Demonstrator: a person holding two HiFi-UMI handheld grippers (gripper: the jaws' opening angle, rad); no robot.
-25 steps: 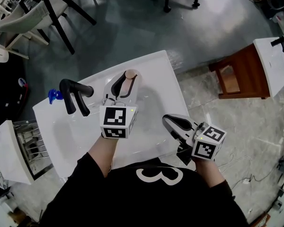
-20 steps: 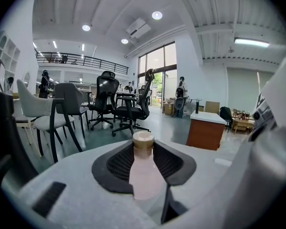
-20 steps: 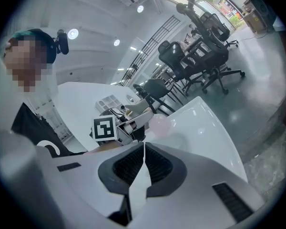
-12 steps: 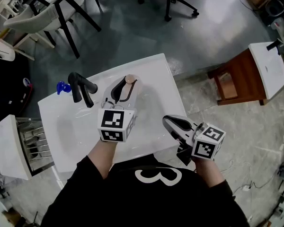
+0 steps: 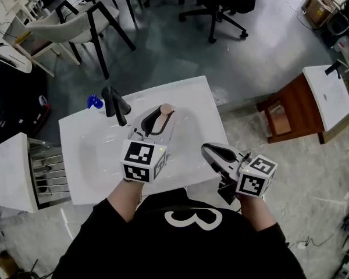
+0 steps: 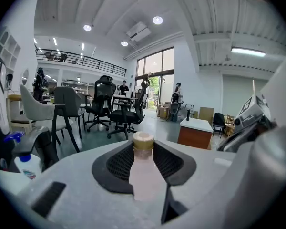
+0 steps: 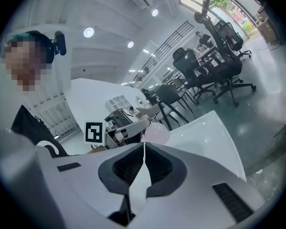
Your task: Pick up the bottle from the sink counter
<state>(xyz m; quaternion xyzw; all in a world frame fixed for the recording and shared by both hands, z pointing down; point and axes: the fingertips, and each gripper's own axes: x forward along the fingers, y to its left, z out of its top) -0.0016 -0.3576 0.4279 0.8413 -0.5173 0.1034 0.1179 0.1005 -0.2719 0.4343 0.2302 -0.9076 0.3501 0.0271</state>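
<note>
White glossy rectangular sink counter (image 5: 192,100) with a shallow basin lies under and ahead of both tools. Black curved metal faucet (image 5: 116,103) stands ahead-left of the left gripper (image 5: 156,121), near but apart. A small white container with a blue top (image 5: 94,102) sits just beyond the faucet.

Left gripper: jaws part-spread and pinching the pale pink translucent plastic bottle (image 6: 144,173), one ribbed black pad on each side of its upper body. Right gripper (image 5: 208,151): pads pressed together, nothing between them. It hangs off the counter's near-right edge, well apart from the bottle.

Key relation: the bottle is not ahead of or beside the left gripper but right inside its jaws, near the tips. Long axis roughly upright and crossing the line the jaws point along, tan round cap on top, poking above the pads. The left hand is the nearer one by far.

Bottle look: slim, cylindrical, cloudy pink, no label readable. Judged already off the counter, hanging over the basin; its base is hidden, so contact can't be ruled out.
</note>
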